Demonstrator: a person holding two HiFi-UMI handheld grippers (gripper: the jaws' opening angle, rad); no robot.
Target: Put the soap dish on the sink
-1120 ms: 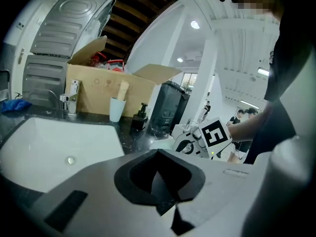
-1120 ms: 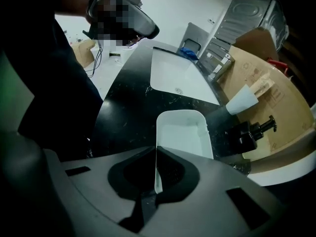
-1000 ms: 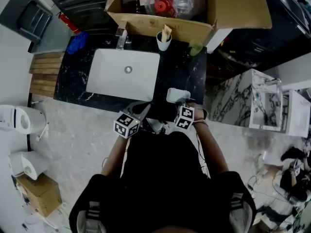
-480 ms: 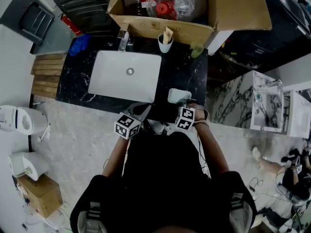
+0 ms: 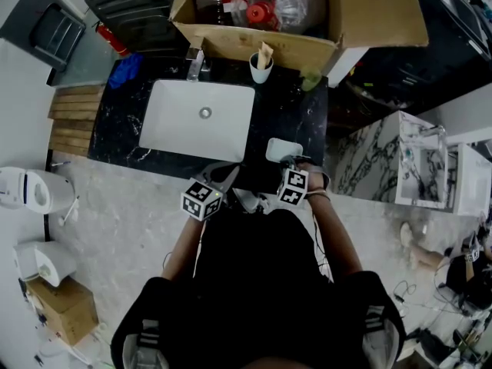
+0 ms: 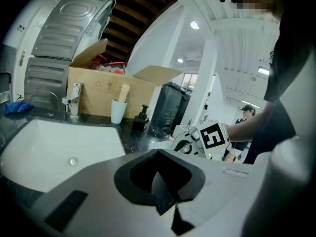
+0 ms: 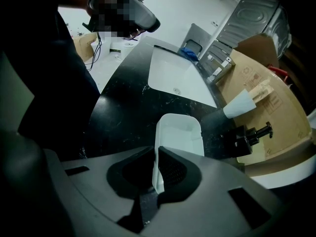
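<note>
The white soap dish (image 5: 283,150) (image 7: 178,137) is at the front right of the black marble counter (image 5: 286,110), to the right of the white sink basin (image 5: 197,119) (image 7: 175,75). My right gripper (image 5: 287,162) (image 7: 155,174) is shut on the dish's near wall, which stands between the jaws. Whether the dish touches the counter, I cannot tell. My left gripper (image 5: 225,177) (image 6: 165,181) is beside it at the counter's front edge, shut with nothing in it.
A faucet (image 5: 194,61), a white cup (image 5: 260,66) and a dark soap dispenser (image 7: 244,137) stand along the back of the counter. An open cardboard box (image 5: 361,14) full of things rises behind them. A blue cloth (image 5: 123,69) lies at the back left.
Almost nothing differs. The dish and both grippers keep their places at the counter's front edge; only the head view has shifted a little.
</note>
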